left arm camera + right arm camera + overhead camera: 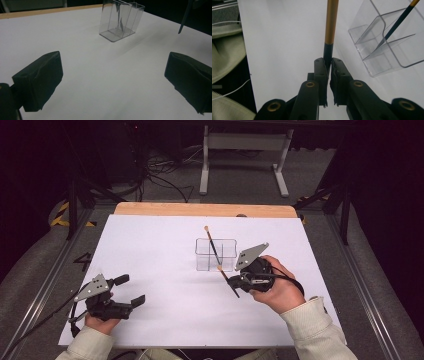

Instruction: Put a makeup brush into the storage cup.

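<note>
We read this as mid-placement: right gripper [235,281] clamped on a brush [331,27] just beside the clear holder [216,254] (another brush [212,245] already inside), left gripper [129,291] jaws apart, idle well away; next, tip it in.

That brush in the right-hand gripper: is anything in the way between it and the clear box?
Nothing visible blocks it. The right gripper is shut on a black-and-gold brush, beside the clear divided holder. One brush already leans in a compartment, and the others look free. The left gripper rests open, far off.
</note>
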The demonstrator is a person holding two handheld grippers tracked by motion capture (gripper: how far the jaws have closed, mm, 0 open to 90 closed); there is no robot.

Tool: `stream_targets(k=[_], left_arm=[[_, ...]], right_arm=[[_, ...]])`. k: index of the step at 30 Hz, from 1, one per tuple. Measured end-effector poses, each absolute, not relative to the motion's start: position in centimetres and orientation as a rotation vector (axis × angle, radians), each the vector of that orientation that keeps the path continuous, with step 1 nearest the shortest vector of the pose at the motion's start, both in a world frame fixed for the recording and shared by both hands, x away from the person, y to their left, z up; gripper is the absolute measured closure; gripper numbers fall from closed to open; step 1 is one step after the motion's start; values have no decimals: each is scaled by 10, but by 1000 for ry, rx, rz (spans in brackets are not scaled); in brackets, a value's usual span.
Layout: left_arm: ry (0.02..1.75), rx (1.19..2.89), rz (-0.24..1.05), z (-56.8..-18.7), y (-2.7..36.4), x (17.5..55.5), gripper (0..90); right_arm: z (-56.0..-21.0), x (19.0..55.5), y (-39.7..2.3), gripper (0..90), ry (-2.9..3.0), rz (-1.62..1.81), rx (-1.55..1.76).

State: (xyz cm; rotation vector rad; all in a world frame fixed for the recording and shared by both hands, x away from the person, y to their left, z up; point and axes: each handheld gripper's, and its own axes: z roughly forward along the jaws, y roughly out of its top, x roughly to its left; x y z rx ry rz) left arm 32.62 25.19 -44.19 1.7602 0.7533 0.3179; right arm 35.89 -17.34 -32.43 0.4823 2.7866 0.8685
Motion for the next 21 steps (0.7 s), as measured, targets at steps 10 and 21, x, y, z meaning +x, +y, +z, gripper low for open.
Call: stream_targets(k=[10, 21], left_arm=[[754, 1761, 316, -442, 252, 326, 23], [753, 1770, 333, -444, 253, 328, 22]], right_arm=[[-315, 360, -176, 836, 2730, 972, 509], [-305, 361, -180, 836, 2666, 1066, 538]])
